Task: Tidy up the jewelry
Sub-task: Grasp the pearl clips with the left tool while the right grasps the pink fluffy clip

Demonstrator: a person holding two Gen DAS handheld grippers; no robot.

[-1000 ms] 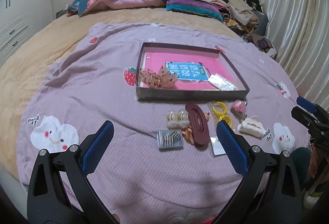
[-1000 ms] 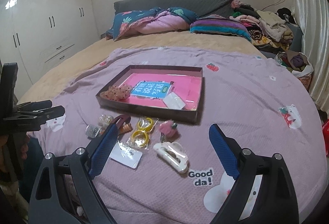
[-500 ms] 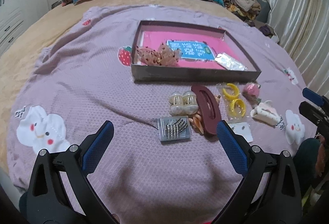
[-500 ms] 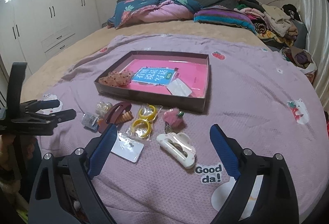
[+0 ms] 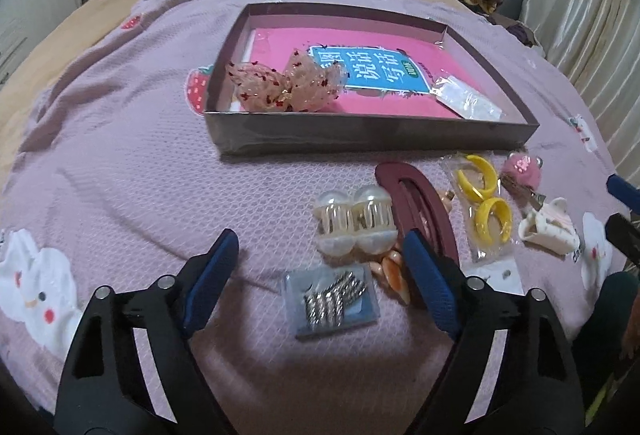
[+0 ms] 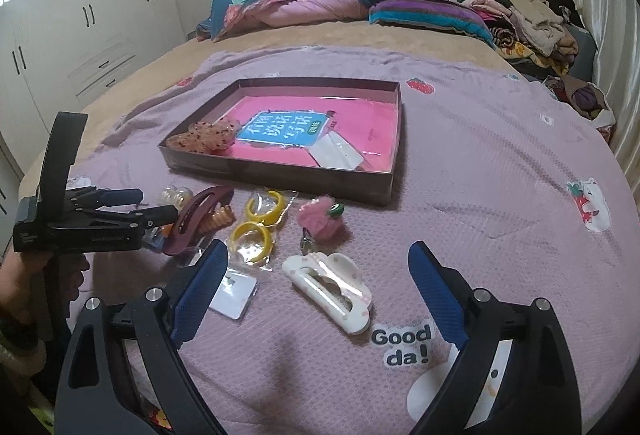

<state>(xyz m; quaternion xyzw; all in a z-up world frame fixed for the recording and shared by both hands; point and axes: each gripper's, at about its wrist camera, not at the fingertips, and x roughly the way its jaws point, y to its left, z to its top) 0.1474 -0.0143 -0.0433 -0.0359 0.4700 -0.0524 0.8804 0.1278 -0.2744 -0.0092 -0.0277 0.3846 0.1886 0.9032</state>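
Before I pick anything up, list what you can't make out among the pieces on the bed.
- Orange clips: left wrist view, mostly under the maroon clip and behind the left gripper finger; count unclear.
- White card: right wrist view, partly behind the right gripper finger; its studs too small to read.
- Silver pins' card: in the right wrist view, hidden by the left gripper.
- Clear packet in the box: contents too faint, both views.

black tongs (image 5: 316, 255) with blue ribbed pads (image 5: 428, 285) and silver screws.
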